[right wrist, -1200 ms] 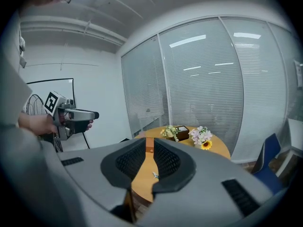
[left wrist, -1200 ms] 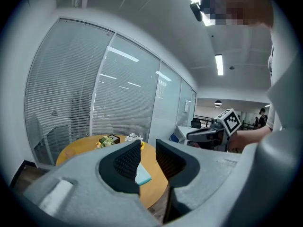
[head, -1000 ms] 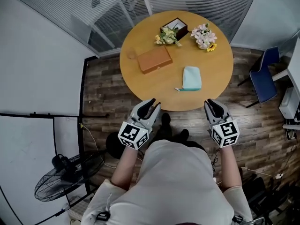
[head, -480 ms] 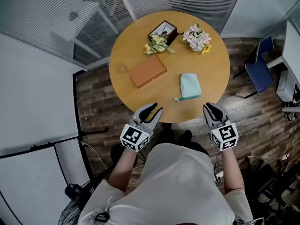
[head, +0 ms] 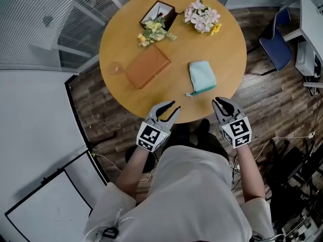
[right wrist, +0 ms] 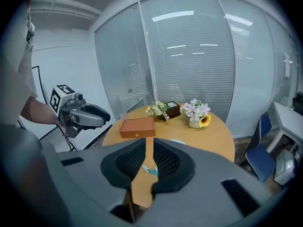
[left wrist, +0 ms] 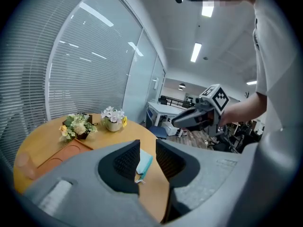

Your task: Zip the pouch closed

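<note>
A light teal pouch (head: 202, 76) lies flat on the round wooden table (head: 166, 92), right of centre, its zipper tab (head: 190, 94) pointing at the near edge. My left gripper (head: 172, 107) hovers at the near table edge, left of the pouch, jaws apart and empty. My right gripper (head: 221, 103) hangs just past the edge, right of the pouch, with a narrow empty gap between its jaws. The left gripper view looks between the left gripper's (left wrist: 147, 150) jaws at the pouch (left wrist: 145, 161). The right gripper (right wrist: 149, 148) frames the zipper tab (right wrist: 151, 171).
A brown flat box (head: 147, 66) lies left of the pouch, with a clear cup (head: 115, 67) beside it. A dark box with yellow flowers (head: 154, 26) and a vase of pink flowers (head: 202, 16) stand at the far side. A blue chair (head: 276, 42) stands to the right.
Both grippers have come down and forward, from in front of my body to the table's near edge. The jaws keep the same gap. The pouch has not moved.
</note>
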Action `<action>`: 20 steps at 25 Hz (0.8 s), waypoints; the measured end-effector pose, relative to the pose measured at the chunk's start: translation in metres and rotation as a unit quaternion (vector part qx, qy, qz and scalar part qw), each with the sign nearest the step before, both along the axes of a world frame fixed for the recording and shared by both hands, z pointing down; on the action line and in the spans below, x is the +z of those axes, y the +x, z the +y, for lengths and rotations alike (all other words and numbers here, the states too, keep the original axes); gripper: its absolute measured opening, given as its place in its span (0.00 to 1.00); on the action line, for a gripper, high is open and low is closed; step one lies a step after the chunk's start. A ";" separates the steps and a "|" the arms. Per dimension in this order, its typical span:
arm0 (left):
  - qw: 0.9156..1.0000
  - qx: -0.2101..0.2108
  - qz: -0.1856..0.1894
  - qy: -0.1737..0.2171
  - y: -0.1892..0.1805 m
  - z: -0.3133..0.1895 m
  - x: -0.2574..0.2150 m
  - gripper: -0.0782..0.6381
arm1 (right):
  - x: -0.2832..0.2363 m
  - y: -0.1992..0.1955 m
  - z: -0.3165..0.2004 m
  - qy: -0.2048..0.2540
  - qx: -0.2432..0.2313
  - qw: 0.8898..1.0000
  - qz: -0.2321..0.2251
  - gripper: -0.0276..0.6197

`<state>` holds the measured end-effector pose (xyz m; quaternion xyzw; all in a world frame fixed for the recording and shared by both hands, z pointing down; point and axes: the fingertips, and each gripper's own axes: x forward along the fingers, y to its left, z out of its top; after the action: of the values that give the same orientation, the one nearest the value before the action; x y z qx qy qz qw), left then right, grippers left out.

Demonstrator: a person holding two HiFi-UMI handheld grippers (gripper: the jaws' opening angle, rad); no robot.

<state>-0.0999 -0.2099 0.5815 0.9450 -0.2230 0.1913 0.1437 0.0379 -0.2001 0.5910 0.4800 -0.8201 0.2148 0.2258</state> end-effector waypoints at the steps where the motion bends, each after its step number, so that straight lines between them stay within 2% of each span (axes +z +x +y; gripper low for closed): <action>1: 1.000 0.011 -0.006 0.000 0.003 -0.003 0.010 0.24 | 0.010 -0.002 -0.002 -0.007 0.002 1.000 0.003 0.12; 5: 0.999 0.047 -0.027 0.000 0.011 -0.011 0.048 0.24 | 0.053 -0.013 0.000 -0.040 0.008 0.999 0.008 0.12; 11: 0.997 0.069 -0.035 -0.026 0.017 -0.015 0.088 0.24 | 0.104 -0.033 0.003 -0.075 0.006 0.997 0.007 0.12; 20: 0.984 0.133 -0.108 -0.039 0.031 -0.020 0.166 0.25 | 0.184 -0.046 -0.002 -0.134 -0.005 0.991 -0.005 0.13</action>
<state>-0.0692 -0.2299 0.7474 0.9337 -0.1022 0.3180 0.1291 -0.0076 -0.2023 0.7747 0.4404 -0.7874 0.3236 0.2852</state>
